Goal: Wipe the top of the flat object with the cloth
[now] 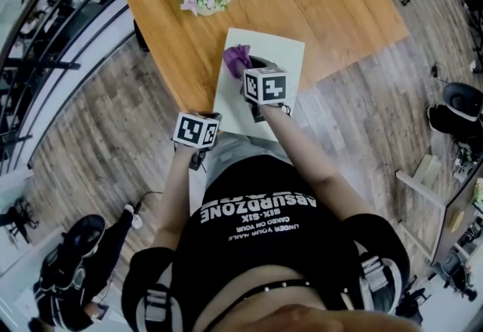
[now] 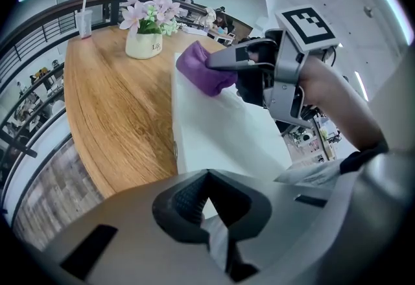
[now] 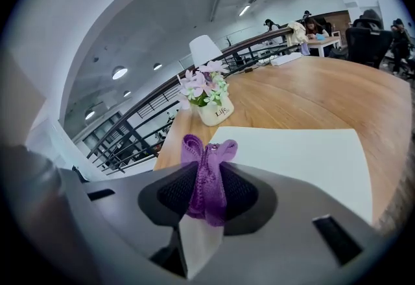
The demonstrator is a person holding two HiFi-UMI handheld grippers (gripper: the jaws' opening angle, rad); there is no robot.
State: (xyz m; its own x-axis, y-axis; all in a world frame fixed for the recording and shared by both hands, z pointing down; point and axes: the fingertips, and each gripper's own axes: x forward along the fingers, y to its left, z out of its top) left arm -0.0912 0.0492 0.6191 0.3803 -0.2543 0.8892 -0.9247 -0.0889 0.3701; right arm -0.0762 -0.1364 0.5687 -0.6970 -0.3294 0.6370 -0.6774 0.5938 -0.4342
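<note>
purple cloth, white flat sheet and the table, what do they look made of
The purple cloth looks like soft textile with a fine textured weave; it bunches in folds. The flat white sheet is smooth and matte, plastic or card, unclear which. The table is wood or wood-look laminate: visible grain, slight sheen.

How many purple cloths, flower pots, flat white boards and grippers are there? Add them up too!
purple cloth: 1
flower pot: 1
flat white board: 1
grippers: 2, the left gripper and the right gripper
Total: 5
</note>
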